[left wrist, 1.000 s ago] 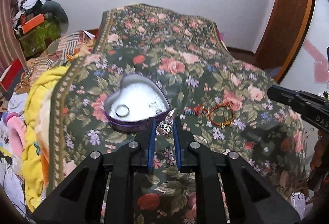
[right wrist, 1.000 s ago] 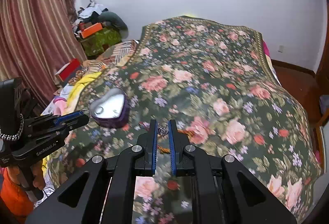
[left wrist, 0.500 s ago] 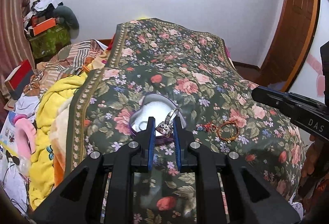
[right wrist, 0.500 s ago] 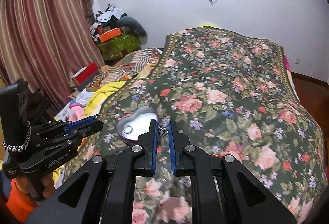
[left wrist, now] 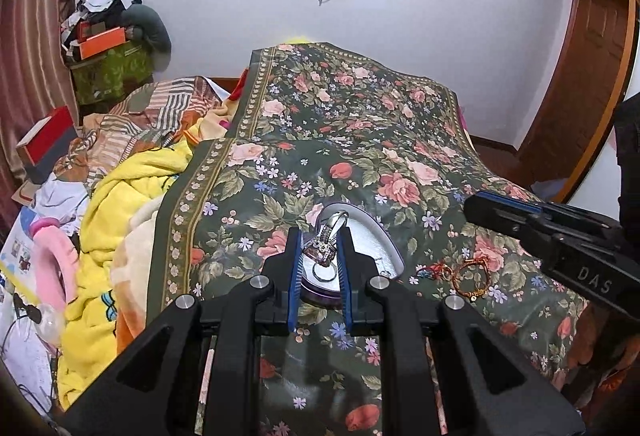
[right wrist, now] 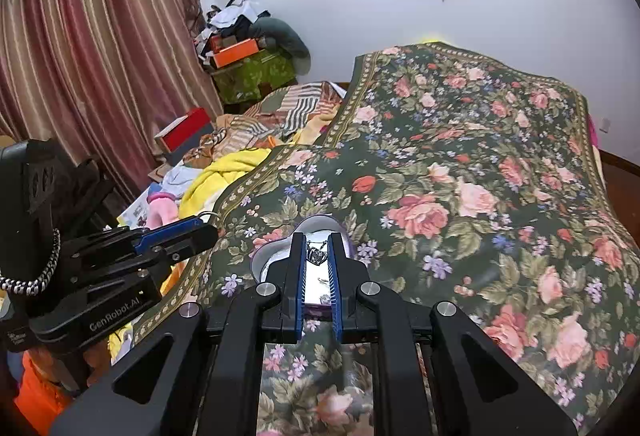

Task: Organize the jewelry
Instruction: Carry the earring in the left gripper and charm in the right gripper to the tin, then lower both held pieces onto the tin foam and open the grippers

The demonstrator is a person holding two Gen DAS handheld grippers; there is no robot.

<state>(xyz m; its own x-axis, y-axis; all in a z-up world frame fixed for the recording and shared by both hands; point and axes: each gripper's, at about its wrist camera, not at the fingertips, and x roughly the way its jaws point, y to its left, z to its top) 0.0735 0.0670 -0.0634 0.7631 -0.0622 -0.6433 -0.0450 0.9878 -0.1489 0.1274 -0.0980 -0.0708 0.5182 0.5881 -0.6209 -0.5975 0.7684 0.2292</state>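
- The left gripper [left wrist: 319, 242] was clamped on a silver ring [left wrist: 323, 244] with a jewelled top, pinched between its 2 blue pads.
- That ring was held above the open heart-shaped tin [left wrist: 380, 240], which sat on the floral bedspread [left wrist: 360, 139] of the bed.
- Inside the tin, a plain silver ring [left wrist: 323, 274] lay on the pale floor, seen between the left gripper's fingers [left wrist: 295, 256].
- To the right of the tin, a gold bracelet [left wrist: 472, 276] and a small red beaded piece [left wrist: 434, 270] lay on the bedspread, just beside each other and apart from the tin.
- The right gripper [right wrist: 317, 256] was nearly closed, its pads pinching a small dark heart-shaped pendant [right wrist: 317, 255] on a thin chain.
- This pendant also hung over the tin [right wrist: 266, 254] in the right wrist view.
- Each gripper appeared in the other's camera: the right gripper [left wrist: 474, 205] at the right edge, the left gripper [right wrist: 208, 226] at the left.
- A yellow blanket [left wrist: 120, 195] was heaped beside the bedspread's left border.
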